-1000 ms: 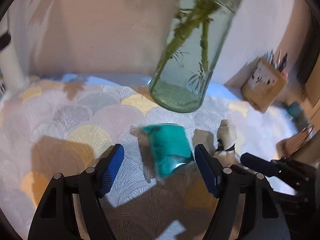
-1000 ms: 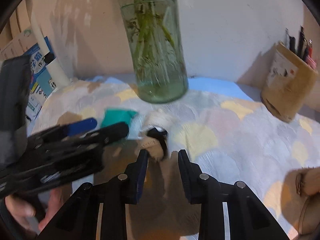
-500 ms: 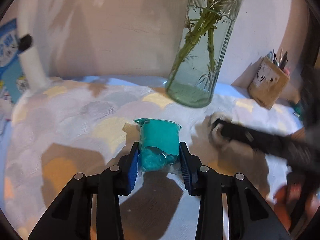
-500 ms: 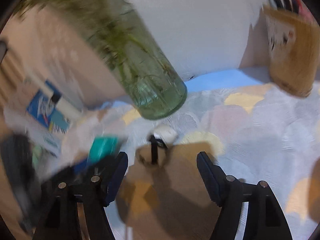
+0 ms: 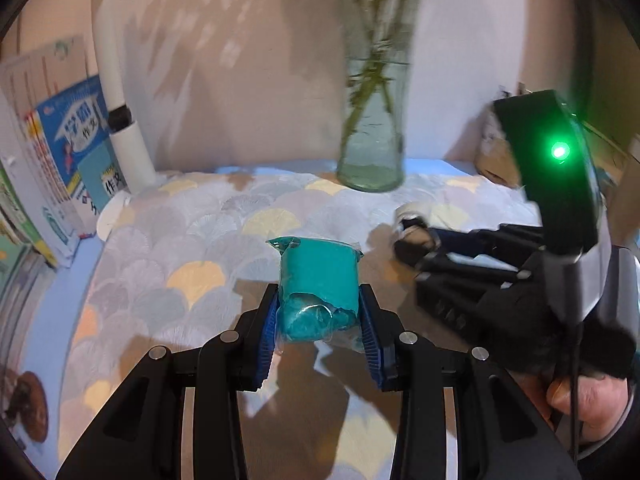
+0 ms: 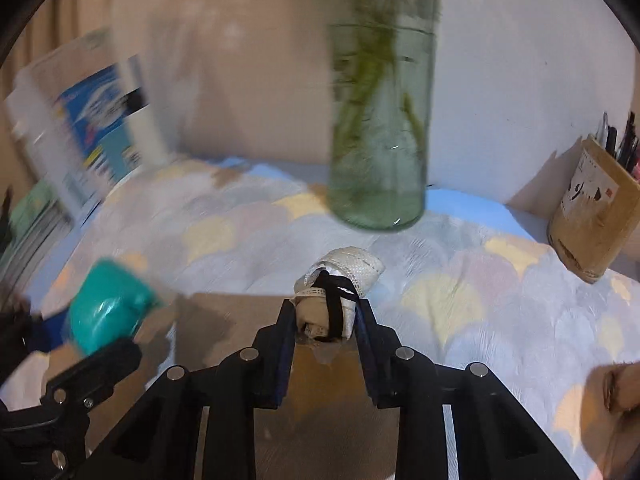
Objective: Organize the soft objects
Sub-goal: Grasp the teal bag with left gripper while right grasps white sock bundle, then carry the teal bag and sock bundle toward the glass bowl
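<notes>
- Left wrist view: the jaws of the left gripper (image 5: 320,322) are clenched on a teal packet (image 5: 318,280) wrapped in clear film, the blue pads pressing its lower, crumpled end from both sides while its upper end sticks out forward over the desk (image 5: 208,248).
- Right wrist view: the jaws of the right gripper (image 6: 325,320) are closing on a cream cloth bundle (image 6: 340,280) tied with a black band; the bundle sits between the pads, which already touch its near end.
- Both soft things are near the middle of the patterned desk cover, the packet to the left of the bundle, well in front of the glass vase (image 6: 380,128) with green stems.
- Further out, books (image 5: 68,148) lean at the left edge and a brown pen holder (image 6: 592,208) stands at the right; neither is touched.
- Step in hand, as I judge it: the pick-up of both soft things at once, with the task seemingly at an early stage.
- Next move calls for a firm hold on the bundle, then a lift of both clear of the vase toward wherever they belong; no target spot shows here.
- Risk: the slick film may slip, and a wide swing could knock the vase.
</notes>
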`<state>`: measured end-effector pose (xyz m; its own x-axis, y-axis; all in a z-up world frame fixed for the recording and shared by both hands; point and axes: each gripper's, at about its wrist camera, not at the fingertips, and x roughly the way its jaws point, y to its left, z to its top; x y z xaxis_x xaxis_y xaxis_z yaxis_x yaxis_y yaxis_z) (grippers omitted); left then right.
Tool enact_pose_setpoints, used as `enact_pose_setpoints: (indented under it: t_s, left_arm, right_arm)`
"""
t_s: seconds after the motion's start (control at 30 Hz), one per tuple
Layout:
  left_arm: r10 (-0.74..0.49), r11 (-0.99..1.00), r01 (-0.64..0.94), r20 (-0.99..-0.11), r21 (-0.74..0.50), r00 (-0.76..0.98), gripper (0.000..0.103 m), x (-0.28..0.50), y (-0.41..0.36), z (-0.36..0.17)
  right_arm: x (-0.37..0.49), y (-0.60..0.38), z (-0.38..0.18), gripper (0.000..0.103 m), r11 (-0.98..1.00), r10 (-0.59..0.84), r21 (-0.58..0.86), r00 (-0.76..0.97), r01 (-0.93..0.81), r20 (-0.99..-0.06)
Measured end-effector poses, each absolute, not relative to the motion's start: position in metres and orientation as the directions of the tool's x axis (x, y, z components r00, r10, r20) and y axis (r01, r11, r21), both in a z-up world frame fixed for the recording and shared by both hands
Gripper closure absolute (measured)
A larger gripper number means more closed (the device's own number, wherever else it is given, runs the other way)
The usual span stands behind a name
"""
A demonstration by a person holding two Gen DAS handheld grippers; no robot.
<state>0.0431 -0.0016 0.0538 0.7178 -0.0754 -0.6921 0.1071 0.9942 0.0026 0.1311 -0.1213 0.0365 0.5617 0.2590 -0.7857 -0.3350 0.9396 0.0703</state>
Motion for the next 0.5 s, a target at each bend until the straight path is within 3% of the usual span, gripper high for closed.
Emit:
enact_pose_setpoints:
  t_s: [0.17,0.5]
  left_arm:
    - [-0.083,0.993,0.121,-0.697,0.004,0.712,0.068,0.009,-0.011,0.062]
    - [-0.135,0.978,0.202,-0.595,0.048,0.793,0.068,-0.052,-0.050,0.110]
  right_arm:
    - [0.075,-0.132,0.053,0.075,0.942,0.189,-0.028,0.597,-0.334,-0.780]
    - [-0.017,-0.201,0.115,0.075,0.977,0.164,0.025,0.672,-0.211,-0.722]
